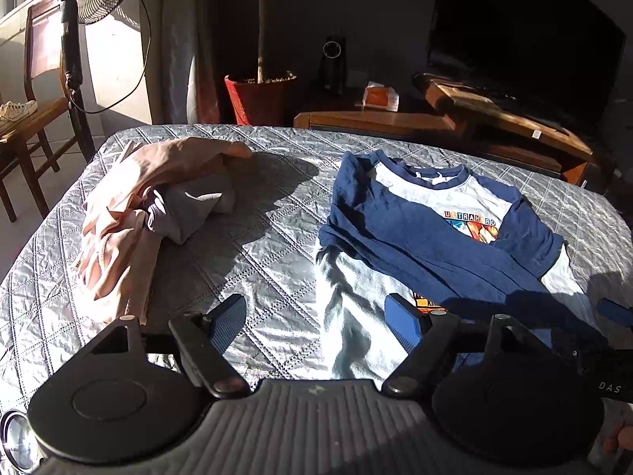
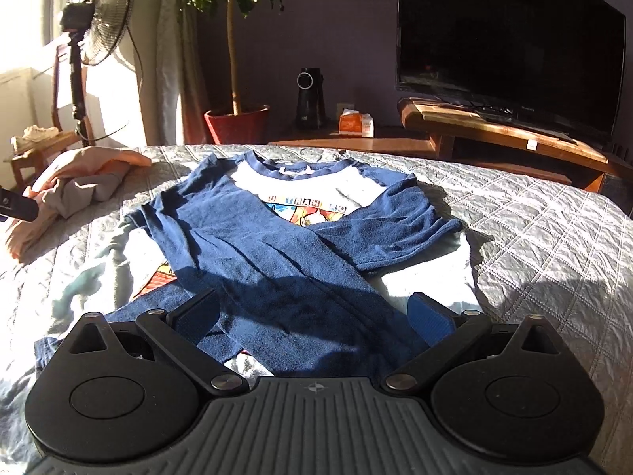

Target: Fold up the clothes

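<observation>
A blue-and-white long-sleeved shirt (image 1: pixel 435 229) (image 2: pixel 285 237) with a printed front lies flat on the quilted grey bed cover (image 1: pixel 245 245) (image 2: pixel 546 245). Both blue sleeves are folded across its chest. My left gripper (image 1: pixel 316 316) hovers open over the shirt's left hem and the bare cover, with nothing between its fingers. My right gripper (image 2: pixel 312 312) is open above the crossed sleeves near the shirt's lower edge, holding nothing. A crumpled pile of peach and grey clothes (image 1: pixel 146 213) (image 2: pixel 67 194) sits at the left of the bed.
Beyond the bed stand a wooden TV bench (image 2: pixel 494 134) with a dark television (image 2: pixel 510 39), a potted plant in a red pot (image 2: pixel 237 122), a standing fan (image 2: pixel 103 19) and a wooden chair (image 1: pixel 35 111) with shoes. A tissue box (image 2: pixel 356 122) sits on the low furniture.
</observation>
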`<state>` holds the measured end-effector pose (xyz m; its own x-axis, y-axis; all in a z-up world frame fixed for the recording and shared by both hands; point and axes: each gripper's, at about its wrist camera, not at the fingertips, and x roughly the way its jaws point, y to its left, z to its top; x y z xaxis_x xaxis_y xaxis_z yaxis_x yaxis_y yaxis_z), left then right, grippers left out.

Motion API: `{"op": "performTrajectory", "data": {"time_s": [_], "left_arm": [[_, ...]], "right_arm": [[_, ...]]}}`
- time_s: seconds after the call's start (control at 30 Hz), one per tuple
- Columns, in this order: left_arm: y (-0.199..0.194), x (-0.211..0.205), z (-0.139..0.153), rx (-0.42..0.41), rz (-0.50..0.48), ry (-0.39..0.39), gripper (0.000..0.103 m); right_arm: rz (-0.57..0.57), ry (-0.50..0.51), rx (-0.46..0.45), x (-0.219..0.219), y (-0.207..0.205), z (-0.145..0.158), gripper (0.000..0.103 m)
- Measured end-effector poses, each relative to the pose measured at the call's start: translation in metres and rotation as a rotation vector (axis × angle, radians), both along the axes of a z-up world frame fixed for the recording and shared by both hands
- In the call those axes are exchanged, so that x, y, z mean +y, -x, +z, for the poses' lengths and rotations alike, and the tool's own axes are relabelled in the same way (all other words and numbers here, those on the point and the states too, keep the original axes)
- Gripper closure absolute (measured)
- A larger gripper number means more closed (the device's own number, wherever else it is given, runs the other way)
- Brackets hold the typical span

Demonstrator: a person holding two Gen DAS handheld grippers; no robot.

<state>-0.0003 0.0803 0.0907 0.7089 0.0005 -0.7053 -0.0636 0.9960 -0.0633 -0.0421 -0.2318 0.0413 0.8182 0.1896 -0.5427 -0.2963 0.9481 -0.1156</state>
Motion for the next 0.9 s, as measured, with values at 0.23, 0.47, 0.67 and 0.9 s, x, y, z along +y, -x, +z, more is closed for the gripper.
{"op": "performTrajectory", "data": {"time_s": [0.23,0.47,0.67,0.9], "left_arm": [[0.007,-0.009,-0.005,0.040,-0.083,-0.026,0.028],[0.024,-0.009,-0.009,0.072,-0.111,-0.030,0.028],[0.034,-0.009,-0.007,0.076,-0.128,-0.029,0.028],[0.041,-0.016,-0.011,0.098,-0.165,-0.074,0.028]], "right_arm": [[0.217,0.413,-0.045,-0.032,0.081,0.015,0.033],[0.230,0.503,0.053,-0.085,0.125,0.006,0.056],[0.381,0.718,0.067,-0.100,0.153,-0.018,0.042],[0.348,0.745,0.089,-0.105,0.141,-0.034,0.043]]}}
